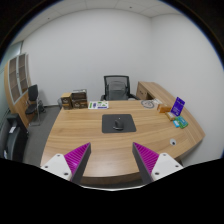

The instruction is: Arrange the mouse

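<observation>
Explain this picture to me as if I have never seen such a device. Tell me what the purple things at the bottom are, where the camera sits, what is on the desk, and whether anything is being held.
There is no robot here. A person carries a hand-held gripper with two fingers, and the camera rides on it, looking forward along them with a very wide lens, which is why the room seems to curve. The purple shapes are pads on the inner faces of the fingers. The fingers are spread wide apart and hold nothing.

Beyond them stands a curved wooden desk in an office. On it lie a dark mouse mat with a mouse on top, boxes at the far left, papers beside them, and a purple-and-teal item at the right that I cannot identify. A black office chair stands behind the desk.
</observation>
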Motion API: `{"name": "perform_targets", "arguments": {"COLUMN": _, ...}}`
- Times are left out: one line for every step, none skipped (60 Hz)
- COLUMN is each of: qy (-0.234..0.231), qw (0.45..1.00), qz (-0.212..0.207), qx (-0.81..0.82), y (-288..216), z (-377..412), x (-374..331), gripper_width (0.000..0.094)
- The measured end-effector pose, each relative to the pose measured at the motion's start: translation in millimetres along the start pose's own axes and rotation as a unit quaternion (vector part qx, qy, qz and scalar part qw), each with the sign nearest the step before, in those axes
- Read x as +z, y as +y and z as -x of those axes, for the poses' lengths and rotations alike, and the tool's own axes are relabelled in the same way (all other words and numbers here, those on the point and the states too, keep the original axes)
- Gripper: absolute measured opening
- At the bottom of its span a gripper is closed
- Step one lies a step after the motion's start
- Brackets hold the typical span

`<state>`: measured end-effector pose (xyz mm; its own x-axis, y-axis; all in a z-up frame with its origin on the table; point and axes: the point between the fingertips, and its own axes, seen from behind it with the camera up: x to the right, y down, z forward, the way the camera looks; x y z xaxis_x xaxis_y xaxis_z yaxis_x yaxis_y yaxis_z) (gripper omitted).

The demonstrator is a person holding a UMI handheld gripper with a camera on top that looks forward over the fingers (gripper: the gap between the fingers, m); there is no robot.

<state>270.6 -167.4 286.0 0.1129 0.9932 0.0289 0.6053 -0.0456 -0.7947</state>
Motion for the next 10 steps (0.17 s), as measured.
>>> {"name": "perform_targets", "arguments": {"qy": 0.001, "qw": 1.000, "qz": 0.000, "qx": 0.000, "y": 1.1, "z": -0.2, "x": -1.2, "gripper_width": 0.0861}}
{"name": "perform_targets", "arguments": {"qy": 0.002, "qw": 1.000, "qz": 0.001, "qx": 0.001, "y": 2.2, "z": -0.4, "x": -2.6, "gripper_width": 0.0860}}
{"name": "perform_targets", "arguments": {"qy": 0.002, "qw": 1.000, "qz": 0.001, "qx": 0.002, "y": 3.1, "z": -0.5, "x": -3.8, "gripper_width": 0.0858}}
{"name": "perform_targets", "arguments": {"qy": 0.001, "qw": 1.000, "qz": -0.001, "qx": 0.003, "y": 3.5, "z": 0.0, "x": -4.7, "gripper_width": 0.0861}}
{"name": "perform_targets", "arguments": {"qy": 0.000, "qw": 1.000, "qz": -0.002, "qx": 0.004, "y": 3.6, "z": 0.6, "x": -5.8, "gripper_width": 0.0861}}
{"name": "perform_targets", "arguments": {"qy": 0.000, "qw": 1.000, "qz": -0.002, "qx": 0.004, "y": 2.8, "z": 1.4, "x": -6.7, "gripper_width": 0.0859}}
{"name": "perform_targets", "arguments": {"qy": 0.000, "qw": 1.000, "qz": -0.002, "qx": 0.006, "y": 3.2, "z": 1.9, "x": -7.8, "gripper_width": 0.0858}}
{"name": "perform_targets", "arguments": {"qy": 0.000, "qw": 1.000, "qz": -0.001, "qx": 0.008, "y": 3.8, "z": 2.5, "x": -8.9, "gripper_width": 0.0856}}
{"name": "perform_targets", "arguments": {"qy": 0.000, "qw": 1.000, "qz": -0.001, "qx": 0.010, "y": 4.2, "z": 3.2, "x": -10.1, "gripper_width": 0.0858}}
{"name": "perform_targets", "arguments": {"qy": 0.000, "qw": 1.000, "qz": -0.001, "qx": 0.012, "y": 4.7, "z": 3.5, "x": -11.0, "gripper_width": 0.0859}}
